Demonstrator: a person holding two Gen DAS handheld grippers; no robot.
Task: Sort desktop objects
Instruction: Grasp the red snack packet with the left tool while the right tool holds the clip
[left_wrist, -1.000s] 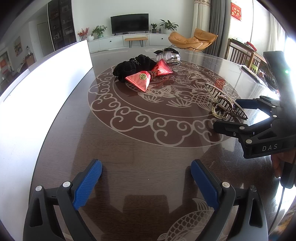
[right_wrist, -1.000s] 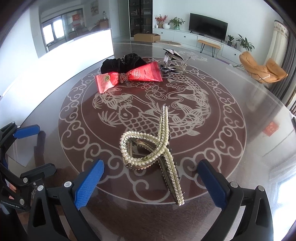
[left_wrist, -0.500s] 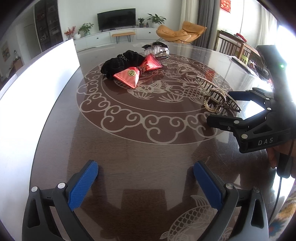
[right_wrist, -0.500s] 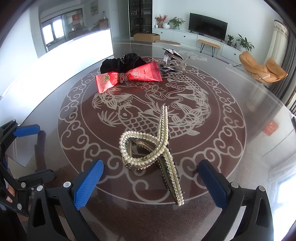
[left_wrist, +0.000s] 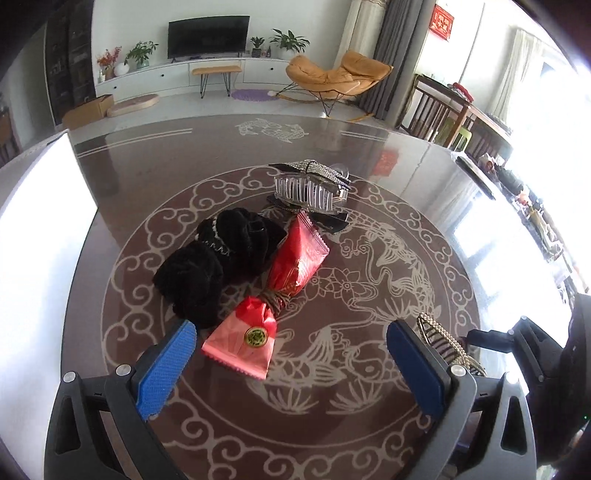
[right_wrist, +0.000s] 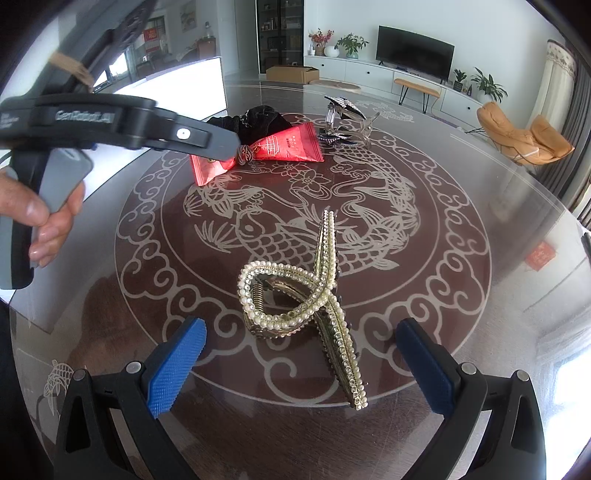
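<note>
A red snack packet tied in the middle (left_wrist: 275, 299) lies on the dark patterned table (left_wrist: 369, 424), touching a black velvet scrunchie (left_wrist: 218, 262). A clear rhinestone hair claw (left_wrist: 310, 188) sits behind them. My left gripper (left_wrist: 291, 365) is open, its jaws standing either side of the packet's near end. A gold pearl hair claw (right_wrist: 310, 295) lies just ahead of my open right gripper (right_wrist: 301, 354), between its blue pads; it also shows in the left wrist view (left_wrist: 447, 343). The left gripper's body (right_wrist: 122, 122) hangs over the packet (right_wrist: 280, 147) in the right wrist view.
A white board (left_wrist: 33, 236) runs along the table's left side. The table's far edge meets a living room with a TV, an orange chair (left_wrist: 332, 77) and wooden chairs at the right.
My left gripper has moved forward across the table to the red packet and scrunchie, still open. My right gripper has stayed in place by the pearl claw.
</note>
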